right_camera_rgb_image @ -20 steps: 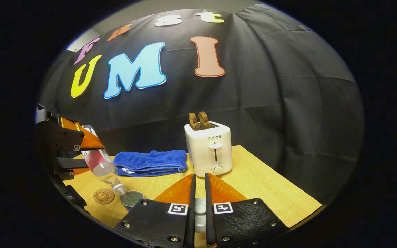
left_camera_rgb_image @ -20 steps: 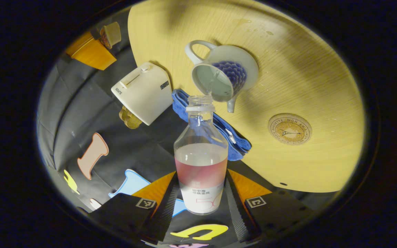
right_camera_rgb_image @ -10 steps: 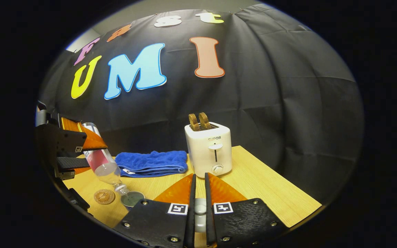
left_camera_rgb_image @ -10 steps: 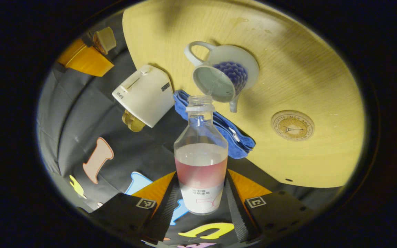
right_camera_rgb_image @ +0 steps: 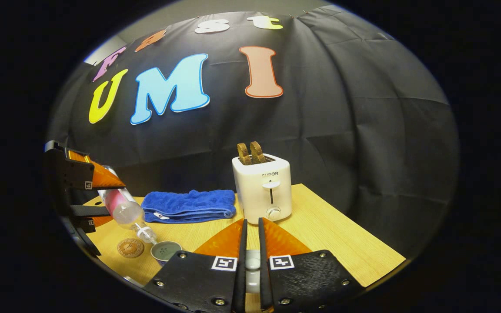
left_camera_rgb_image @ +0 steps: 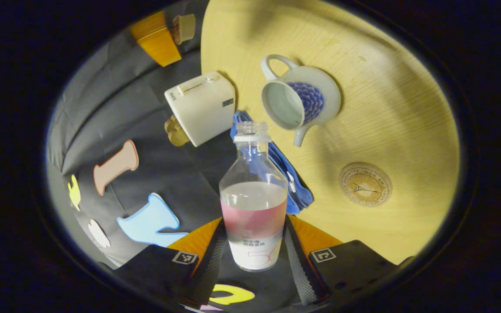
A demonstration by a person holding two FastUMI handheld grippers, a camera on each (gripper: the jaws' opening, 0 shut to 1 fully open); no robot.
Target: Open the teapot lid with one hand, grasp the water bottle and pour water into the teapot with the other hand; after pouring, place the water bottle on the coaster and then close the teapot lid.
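Left hand-held gripper (left_camera_rgb_image: 255, 261): we hold the clear plastic water bottle with a pink label band (left_camera_rgb_image: 254, 204) clamped between both fingers, tilted, mouth beside the teapot.
Right hand-held gripper (right_camera_rgb_image: 250, 269): we have it nearly closed on a small white piece, likely the lid knob.
White teapot with blue flower pattern (left_camera_rgb_image: 299, 101): open on the wooden tabletop (left_camera_rgb_image: 389, 108).
Round cork coaster (left_camera_rgb_image: 365, 184): near the teapot.
Risk: with no cap on the tilted bottle, we could spill over the tabletop or the folded blue towel (right_camera_rgb_image: 187, 205); an off-centre landing could tip it.

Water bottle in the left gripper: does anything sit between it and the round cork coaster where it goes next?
Nothing visible does. The clear water bottle, clamped in the left gripper, hangs tilted over bare wooden table. The round cork coaster lies unoccupied, apart from the white-and-blue teapot and folded blue towel.
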